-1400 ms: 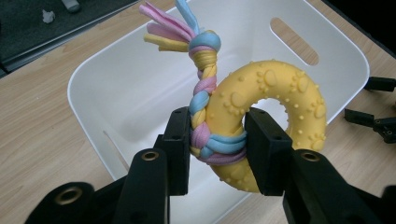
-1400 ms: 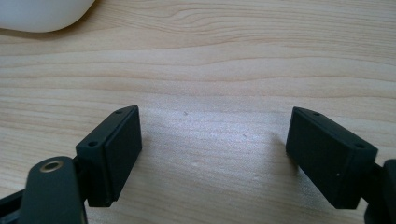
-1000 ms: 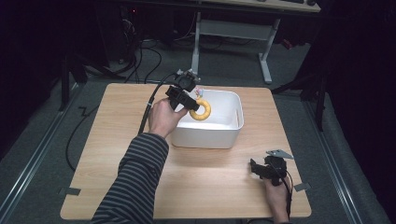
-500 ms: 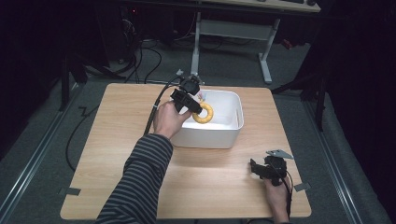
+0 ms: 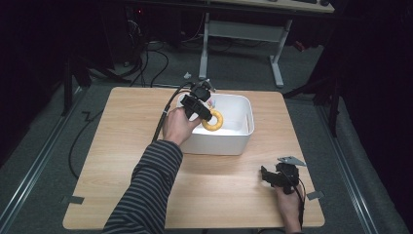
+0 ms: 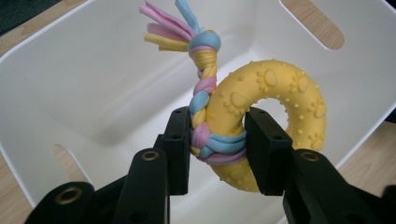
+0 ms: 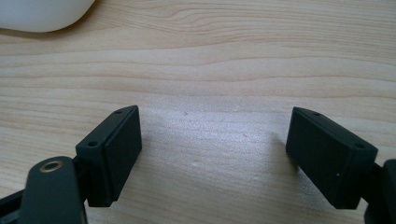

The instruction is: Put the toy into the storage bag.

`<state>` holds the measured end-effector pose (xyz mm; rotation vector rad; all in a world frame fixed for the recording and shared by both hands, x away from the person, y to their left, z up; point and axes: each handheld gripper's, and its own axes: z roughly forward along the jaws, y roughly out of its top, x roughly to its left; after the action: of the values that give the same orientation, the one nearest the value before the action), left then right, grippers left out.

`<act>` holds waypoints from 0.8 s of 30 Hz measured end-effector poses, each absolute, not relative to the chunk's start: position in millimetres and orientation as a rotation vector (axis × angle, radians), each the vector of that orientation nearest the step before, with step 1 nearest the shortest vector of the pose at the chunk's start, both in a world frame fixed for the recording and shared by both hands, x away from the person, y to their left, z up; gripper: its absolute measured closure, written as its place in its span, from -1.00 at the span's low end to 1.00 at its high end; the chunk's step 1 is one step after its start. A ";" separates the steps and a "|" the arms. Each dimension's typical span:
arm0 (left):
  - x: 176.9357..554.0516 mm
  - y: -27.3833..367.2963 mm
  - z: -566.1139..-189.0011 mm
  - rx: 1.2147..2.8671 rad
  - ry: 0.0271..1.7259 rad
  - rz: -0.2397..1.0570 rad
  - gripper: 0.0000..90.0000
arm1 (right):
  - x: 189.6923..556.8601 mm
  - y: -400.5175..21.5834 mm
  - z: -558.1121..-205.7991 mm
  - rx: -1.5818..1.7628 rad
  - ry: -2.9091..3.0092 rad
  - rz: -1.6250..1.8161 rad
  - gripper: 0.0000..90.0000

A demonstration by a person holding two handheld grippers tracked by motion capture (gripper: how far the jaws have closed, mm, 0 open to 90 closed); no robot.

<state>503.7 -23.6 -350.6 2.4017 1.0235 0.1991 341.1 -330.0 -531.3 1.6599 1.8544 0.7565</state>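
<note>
**Ring toy lowered into the white bin**

Dark floor, loose cables and a metal-legged desk surround the pale wooden worktop (image 5: 122,161), which carries little beyond a white bin (image 5: 246,124) set toward its far side. Over the last second the left tool (image 5: 200,108) has moved slightly farther in over the bin, carrying a yellow ring toy (image 5: 214,120) that now hangs within the bin's walls. In the left gripper view its jaws are clamped on the ring toy (image 6: 275,107) where a braided rope (image 6: 201,100) of pink, blue and yellow wraps around it, the knotted tassel pointing up. By my reading, the toy is being put into the bin, and only the release is left.

The right tool (image 5: 273,176) has not shifted: it rests on the worktop near the front right corner, well apart from the bin, its jaws spread wide with nothing but bare wood between them.

Little obstructs the drop; the bin looks empty beneath the toy, though the rope could snag on a jaw as they part
</note>
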 end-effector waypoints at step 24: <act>507.6 -18.3 -373.1 2.428 1.071 0.170 0.40 | 341.2 -330.0 -531.3 1.660 1.855 0.757 -0.59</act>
<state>507.6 -18.3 -373.1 2.4283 1.0709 0.1699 341.2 -330.0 -531.3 1.6604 1.8547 0.7566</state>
